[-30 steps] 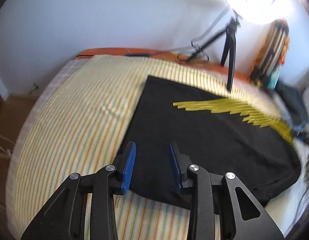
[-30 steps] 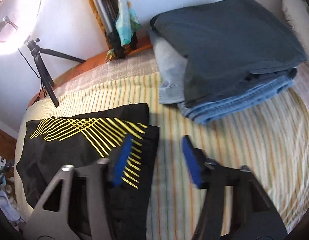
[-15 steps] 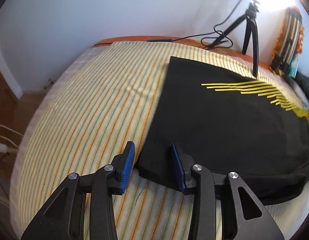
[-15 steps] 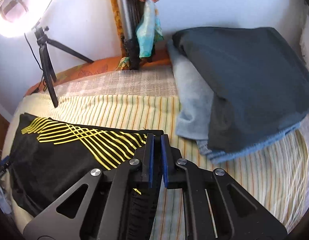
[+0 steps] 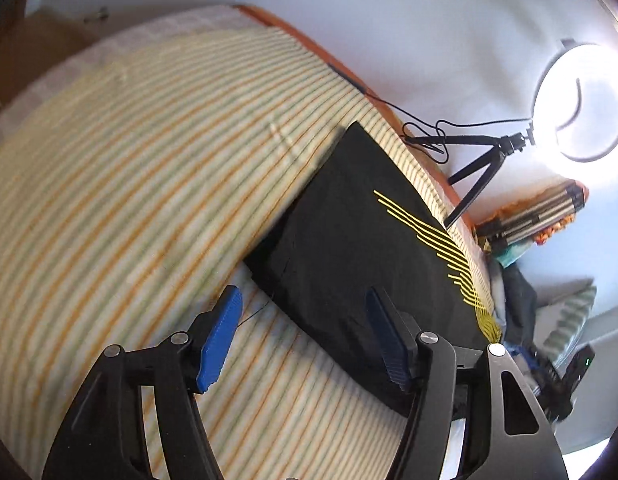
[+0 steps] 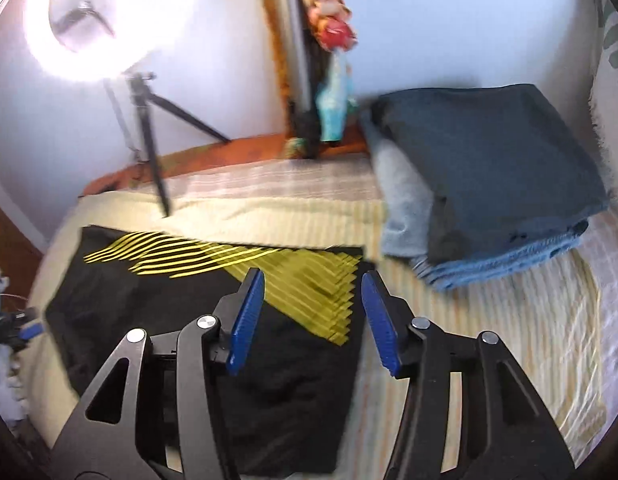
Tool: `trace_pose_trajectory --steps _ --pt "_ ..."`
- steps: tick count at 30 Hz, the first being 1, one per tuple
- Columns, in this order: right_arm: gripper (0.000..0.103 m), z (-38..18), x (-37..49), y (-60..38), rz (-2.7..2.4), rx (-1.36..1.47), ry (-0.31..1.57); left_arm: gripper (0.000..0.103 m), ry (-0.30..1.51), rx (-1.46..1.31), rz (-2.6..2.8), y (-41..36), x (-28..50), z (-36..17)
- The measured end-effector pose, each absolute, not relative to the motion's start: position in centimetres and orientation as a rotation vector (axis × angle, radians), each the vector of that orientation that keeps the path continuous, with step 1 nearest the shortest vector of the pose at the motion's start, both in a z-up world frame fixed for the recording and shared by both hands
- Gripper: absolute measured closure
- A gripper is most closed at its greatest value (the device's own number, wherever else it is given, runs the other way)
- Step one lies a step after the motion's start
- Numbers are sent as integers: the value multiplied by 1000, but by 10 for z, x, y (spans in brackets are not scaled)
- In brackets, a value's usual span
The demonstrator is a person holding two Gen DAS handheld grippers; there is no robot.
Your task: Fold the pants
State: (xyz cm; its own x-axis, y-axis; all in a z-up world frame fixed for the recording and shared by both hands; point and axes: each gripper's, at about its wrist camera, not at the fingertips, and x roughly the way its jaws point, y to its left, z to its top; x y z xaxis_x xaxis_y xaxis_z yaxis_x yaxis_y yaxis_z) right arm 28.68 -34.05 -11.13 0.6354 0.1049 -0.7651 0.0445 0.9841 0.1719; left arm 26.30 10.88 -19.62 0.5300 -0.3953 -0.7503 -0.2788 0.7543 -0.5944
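Observation:
The black pants (image 5: 361, 240) with yellow line print lie folded flat on the striped bed cover. In the left wrist view my left gripper (image 5: 303, 338) is open and empty, raised over the pants' near left corner. In the right wrist view the same pants (image 6: 181, 308) lie at the lower left, and my right gripper (image 6: 313, 320) is open and empty above their right edge, over the yellow print.
A stack of folded dark grey and blue clothes (image 6: 493, 184) sits at the right on the striped bed cover (image 6: 489, 332). A ring light on a tripod (image 6: 149, 120) stands at the bed's far edge, also seen in the left wrist view (image 5: 573, 104). The wall is close behind.
Both grippers have opened: the right one was shut at the pants' edge half a second ago and has let go. Both have lifted, and the left view has tilted.

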Motion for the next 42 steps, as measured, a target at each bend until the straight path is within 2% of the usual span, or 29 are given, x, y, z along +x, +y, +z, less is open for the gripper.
trace_pose_trajectory --steps 8,11,12,14,16,17,26,29,36,42 --pt "49 -134 255 -291 176 143 957 39 975 -783 -9 104 267 -199" --pt "49 -148 250 -284 187 145 984 43 962 -757 9 99 276 -199" --pt "49 -151 248 -284 188 156 993 47 960 -744 16 99 278 -199" --pt "49 -159 247 -285 190 181 1012 79 959 -729 31 97 281 -200" --pt "49 -164 247 -286 187 190 1020 91 962 -748 41 99 284 -206" --pt "49 -165 248 -287 182 188 1023 92 953 -755 43 101 284 -207" --pt "49 -149 260 -278 227 233 1041 96 855 -645 -6 83 282 -188" --pt "41 -135 279 -258 277 249 1061 96 818 -587 -47 75 279 -180" --pt "40 -115 346 -165 396 144 1117 96 747 -500 -143 56 273 -171" --pt "40 -126 406 -61 503 93 1247 96 712 -495 -208 53 272 -170"
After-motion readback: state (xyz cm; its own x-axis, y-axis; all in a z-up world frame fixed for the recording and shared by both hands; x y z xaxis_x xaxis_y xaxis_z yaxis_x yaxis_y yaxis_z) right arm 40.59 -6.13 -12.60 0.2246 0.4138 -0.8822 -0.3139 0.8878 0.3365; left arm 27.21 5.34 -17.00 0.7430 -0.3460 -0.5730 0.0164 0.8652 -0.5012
